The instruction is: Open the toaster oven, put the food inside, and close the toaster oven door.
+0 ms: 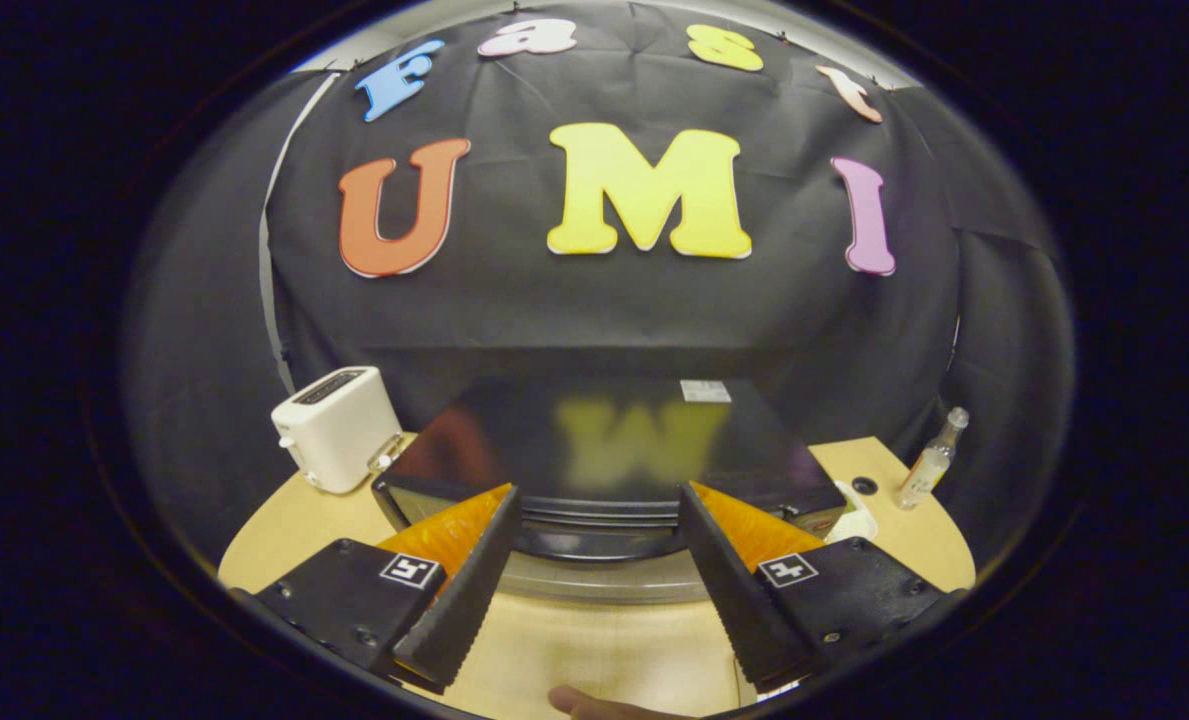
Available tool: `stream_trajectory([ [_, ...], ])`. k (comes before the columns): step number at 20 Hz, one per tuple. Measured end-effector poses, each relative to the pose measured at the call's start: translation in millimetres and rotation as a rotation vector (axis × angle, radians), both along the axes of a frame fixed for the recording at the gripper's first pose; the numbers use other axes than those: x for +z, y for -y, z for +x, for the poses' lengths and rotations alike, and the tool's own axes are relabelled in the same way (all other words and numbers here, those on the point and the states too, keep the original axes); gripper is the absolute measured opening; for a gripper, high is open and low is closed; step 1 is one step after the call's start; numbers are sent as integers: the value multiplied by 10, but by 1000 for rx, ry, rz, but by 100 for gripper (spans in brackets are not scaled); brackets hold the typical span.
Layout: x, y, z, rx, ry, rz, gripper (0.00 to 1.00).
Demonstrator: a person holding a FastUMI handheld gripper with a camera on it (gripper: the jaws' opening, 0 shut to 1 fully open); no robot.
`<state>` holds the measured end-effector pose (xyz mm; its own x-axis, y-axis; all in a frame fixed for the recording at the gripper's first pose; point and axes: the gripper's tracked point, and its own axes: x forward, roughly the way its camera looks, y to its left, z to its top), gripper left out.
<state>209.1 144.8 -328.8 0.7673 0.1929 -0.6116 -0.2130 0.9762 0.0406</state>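
We held the gripper [599, 510] with fingers spread above the toaster oven [604, 450]; a white toaster [337, 428] stood beyond-left, a small bottle [932, 462] beyond-right.

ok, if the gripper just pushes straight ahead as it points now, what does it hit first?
Likely the toaster oven: the open gripper points at its upper front edge, fingers spread and holding nothing. Depth is unclear.

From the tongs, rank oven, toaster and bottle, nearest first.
The tongs are open.
1. Oven, just ahead, between the fingers.
2. Toaster, beyond the left finger, beside the oven.
3. Bottle, beyond the right finger, at the table's far edge.
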Motion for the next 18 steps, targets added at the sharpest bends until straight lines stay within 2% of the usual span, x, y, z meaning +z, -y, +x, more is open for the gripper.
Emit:
stream_trajectory([
  [9,-136,-42,116,0,0,-23,100],
  [13,-118,-14,23,-3,-6,23,100],
  [18,-106,28,-209,13,-3,-2,100],
])
